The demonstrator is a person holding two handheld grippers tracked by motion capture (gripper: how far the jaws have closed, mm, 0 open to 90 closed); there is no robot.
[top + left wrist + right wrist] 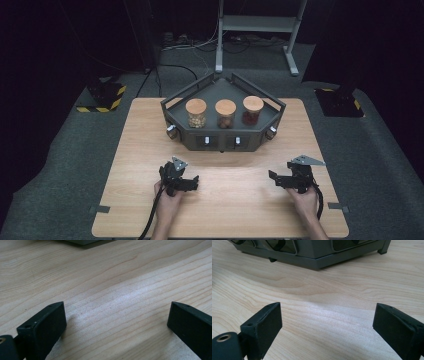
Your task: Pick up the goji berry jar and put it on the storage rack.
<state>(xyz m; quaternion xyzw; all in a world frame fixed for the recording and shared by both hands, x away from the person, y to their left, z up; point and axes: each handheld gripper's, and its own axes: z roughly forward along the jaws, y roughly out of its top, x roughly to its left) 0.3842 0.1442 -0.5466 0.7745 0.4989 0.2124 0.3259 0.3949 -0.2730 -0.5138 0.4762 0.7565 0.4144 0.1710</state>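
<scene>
the left claw point(192, 183) sits low over the near left part of the desk point(235, 205), held in a hand point(167, 200) that comes in from the bottom edge. its jaws are spread wide with nothing between them; in the left gripper view the two black pads point(46, 326) stand far apart over bare wood grain. a cable point(152, 215) trails back from it along the forearm.

the right claw point(274, 177) rests at the near right of the desk, well apart from the left one, in the other hand point(305, 197). its jaws are also spread, with nothing between them; in the right gripper view only bare wood lies between the pads point(265, 323). a grey plate point(306, 160) tops it.

nearest to both claws is a dark grey tray point(220, 140) at the far middle of the desk, beyond the claws and apart from them. in the right gripper view its lower edge point(317, 261) runs across the top. three jars with wooden lids stand in a row in it: the left jar point(196, 113) with pale contents, the middle jar point(225, 114) with brownish contents, and the right jar point(252, 110) with reddish contents. small light knobs point(206, 141) show on the tray's front face.
</scene>
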